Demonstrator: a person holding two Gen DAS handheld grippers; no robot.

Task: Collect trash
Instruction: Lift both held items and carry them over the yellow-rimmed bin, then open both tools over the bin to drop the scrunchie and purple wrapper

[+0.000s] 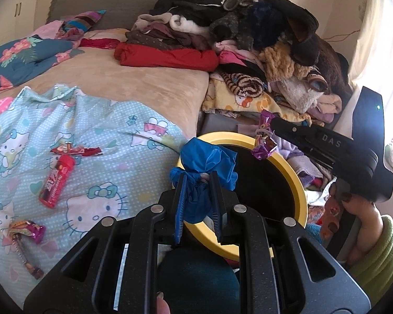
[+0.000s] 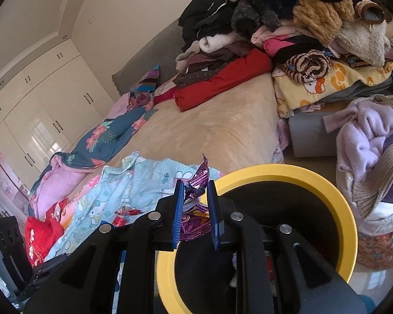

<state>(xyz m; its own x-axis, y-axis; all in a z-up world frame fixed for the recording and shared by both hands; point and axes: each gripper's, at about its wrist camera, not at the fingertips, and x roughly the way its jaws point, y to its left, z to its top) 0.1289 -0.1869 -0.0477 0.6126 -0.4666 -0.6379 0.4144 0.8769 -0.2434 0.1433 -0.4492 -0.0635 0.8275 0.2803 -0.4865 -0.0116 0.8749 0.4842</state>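
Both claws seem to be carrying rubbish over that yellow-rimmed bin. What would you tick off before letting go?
1. Left gripper shut on the crumpled blue plastic bag: ok.
2. Right gripper shut on the shiny purple foil wrapper: ok.
3. Blue bag over the opening of the round black bin with the yellow rim: cannot tell; it hangs at the near rim.
4. Purple wrapper over the opening: cannot tell; it sits right at the rim's edge in both views.
5. Room in the bin: ok, its dark inside looks mostly free.
6. Trash left on the light blue cartoon-cat sheet: not ok; a red tube and two more wrappers remain.
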